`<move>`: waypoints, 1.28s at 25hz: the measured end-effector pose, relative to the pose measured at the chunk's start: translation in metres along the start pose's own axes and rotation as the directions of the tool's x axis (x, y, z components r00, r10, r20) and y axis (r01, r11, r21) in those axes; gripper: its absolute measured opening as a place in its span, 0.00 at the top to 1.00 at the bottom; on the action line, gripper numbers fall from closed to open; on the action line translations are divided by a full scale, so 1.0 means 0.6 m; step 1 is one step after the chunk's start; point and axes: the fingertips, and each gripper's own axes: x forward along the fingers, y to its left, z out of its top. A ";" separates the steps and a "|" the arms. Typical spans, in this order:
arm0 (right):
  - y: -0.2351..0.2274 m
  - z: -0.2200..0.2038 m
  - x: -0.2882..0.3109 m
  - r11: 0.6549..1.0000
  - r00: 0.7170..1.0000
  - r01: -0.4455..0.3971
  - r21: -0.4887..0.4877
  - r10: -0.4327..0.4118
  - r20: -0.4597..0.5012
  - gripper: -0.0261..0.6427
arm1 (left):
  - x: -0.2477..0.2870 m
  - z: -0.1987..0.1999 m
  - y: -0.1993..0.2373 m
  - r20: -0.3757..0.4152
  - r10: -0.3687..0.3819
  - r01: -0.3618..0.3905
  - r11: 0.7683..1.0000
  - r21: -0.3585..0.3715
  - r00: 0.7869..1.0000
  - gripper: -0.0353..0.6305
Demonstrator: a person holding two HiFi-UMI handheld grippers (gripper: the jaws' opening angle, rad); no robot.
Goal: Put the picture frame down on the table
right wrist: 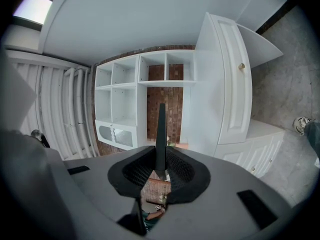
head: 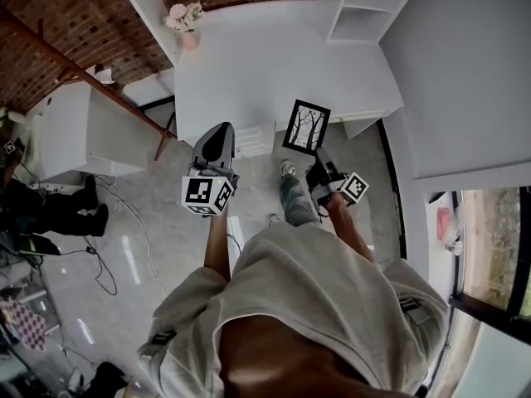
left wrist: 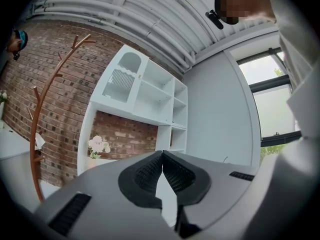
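A broad white rectangular table [head: 274, 65] fills the upper middle of the head view, its top bare apart from one corner. A tall white open-shelf unit [head: 365, 7] stands at the table's far right end. It shows in the left gripper view [left wrist: 145, 94] and in the right gripper view [right wrist: 135, 94] as stacked cubbies against red brick. A slim rust-brown branching coat stand [head: 99, 81] rises off the table's left side.

The grey left gripper [head: 219, 131] hangs just short of the table's near edge. Its black ribbed pads [left wrist: 145, 176] meet at the tips with nothing between them. The grey right gripper [head: 319, 160] is also near that edge, further right. Its jaws are clamped on the lower edge of a black-rimmed rectangular picture frame [head: 306, 127] showing bare trees. The frame stands up from the jaws, tilted, in the air at the table's near edge. The right gripper view shows it edge-on [right wrist: 160, 129] as a thin dark blade.

A small pale pink vase of white and pink flowers [head: 186, 19] sits on the table's far left corner.
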 end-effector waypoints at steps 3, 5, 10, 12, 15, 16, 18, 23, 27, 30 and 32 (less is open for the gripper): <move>-0.007 0.015 0.028 1.000 1.000 -0.002 0.012 0.002 -0.007 0.83 | 0.034 -0.001 0.008 -0.008 0.000 0.000 1.000 0.009 1.000 0.92; -0.017 0.027 0.050 1.000 1.000 0.004 0.018 -0.003 -0.015 0.83 | 0.057 -0.004 0.018 -0.016 0.004 -0.004 1.000 0.019 1.000 0.92; -0.039 0.064 0.104 0.998 1.000 0.016 0.053 -0.015 -0.027 0.83 | 0.114 -0.010 0.046 -0.030 0.036 -0.036 0.999 0.013 0.999 0.92; -0.045 0.085 0.135 0.998 0.999 0.021 0.054 -0.018 -0.042 0.83 | 0.145 -0.006 0.058 -0.029 0.050 -0.049 0.999 0.010 0.998 0.92; -0.043 0.118 0.188 0.999 0.998 0.017 0.052 -0.013 -0.067 0.83 | 0.199 0.004 0.074 -0.026 0.063 -0.062 0.998 0.009 0.998 0.92; -0.043 0.129 0.206 0.999 0.997 0.014 0.050 -0.010 -0.075 0.83 | 0.216 0.006 0.078 -0.026 0.066 -0.066 0.998 0.008 0.998 0.92; -0.043 0.150 0.239 0.999 0.996 0.009 0.048 -0.005 -0.090 0.83 | 0.248 0.008 0.088 -0.030 0.072 -0.072 0.997 0.007 0.997 0.92; -0.056 0.202 0.317 0.999 0.993 0.002 0.053 0.004 -0.114 0.83 | 0.336 0.003 0.114 -0.039 0.082 -0.082 0.997 0.007 0.996 0.92; -0.068 0.244 0.368 0.998 0.991 -0.002 0.056 0.009 -0.130 0.83 | 0.404 0.004 0.126 -0.041 0.085 -0.084 0.996 0.016 0.996 0.92; -0.077 0.269 0.400 0.998 0.990 -0.004 0.066 0.013 -0.143 0.83 | 0.442 0.006 0.134 -0.043 0.096 -0.095 0.995 0.024 0.994 0.92; -0.084 0.282 0.418 0.998 0.988 0.001 0.069 0.010 -0.156 0.83 | 0.458 0.006 0.140 -0.045 0.108 -0.107 0.994 0.028 0.993 0.92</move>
